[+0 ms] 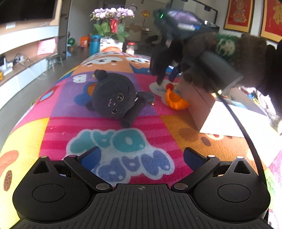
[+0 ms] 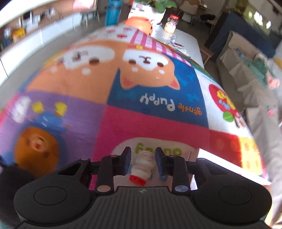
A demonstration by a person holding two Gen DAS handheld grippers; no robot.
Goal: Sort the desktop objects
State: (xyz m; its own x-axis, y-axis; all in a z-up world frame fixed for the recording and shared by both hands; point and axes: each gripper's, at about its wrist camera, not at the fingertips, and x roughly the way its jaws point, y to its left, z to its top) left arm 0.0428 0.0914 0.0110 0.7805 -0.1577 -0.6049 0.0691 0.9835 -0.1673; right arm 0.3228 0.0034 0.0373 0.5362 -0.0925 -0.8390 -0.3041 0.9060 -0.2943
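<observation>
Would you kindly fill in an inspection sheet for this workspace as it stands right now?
Surface: colourful cartoon-print cloth covers the table.
Job's things: black cat plush lying on its side; small white bottle with red cap lying on the cloth; orange toy against a cardboard box.
Clutter: nothing seen beyond these.
Grippers: left claw open, holding nothing; right claw open, its fingers on either side of the bottle, apparently not touching.
Cables: black cable running down over the box.
Surroundings: pink flowers, blue bottle, glass jar at the far end.
</observation>
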